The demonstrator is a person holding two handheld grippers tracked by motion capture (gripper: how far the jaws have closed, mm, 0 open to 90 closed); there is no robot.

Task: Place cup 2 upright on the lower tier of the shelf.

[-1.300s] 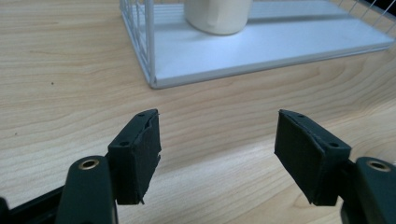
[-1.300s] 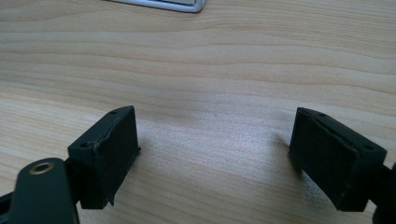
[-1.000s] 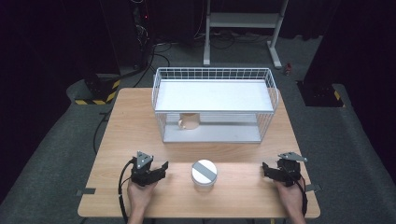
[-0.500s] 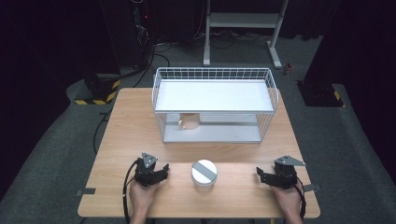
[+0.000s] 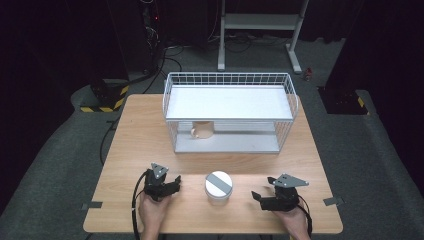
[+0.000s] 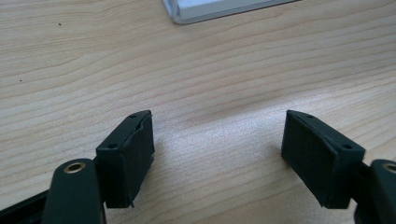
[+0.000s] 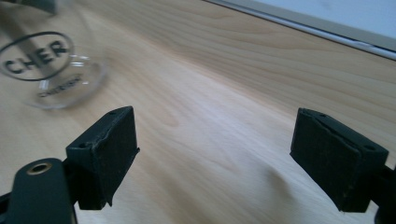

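A clear jar with a grey lid stands near the table's front edge, between my two grippers. In the right gripper view the jar is at the upper left, glass with dark printed letters, beyond the left jaw. My left gripper rests on the wood left of the jar, jaws wide apart over bare table. My right gripper lies to the jar's right and points left toward it, open with nothing between its jaws.
A white wire rack with a flat top shelf stands at the back middle of the wooden table. A beige mug sits under that shelf. The rack's base edge lies ahead of both grippers.
My right gripper has slid left toward the jar and turned to face it. The left gripper has shifted only slightly to the right. Both stay open.
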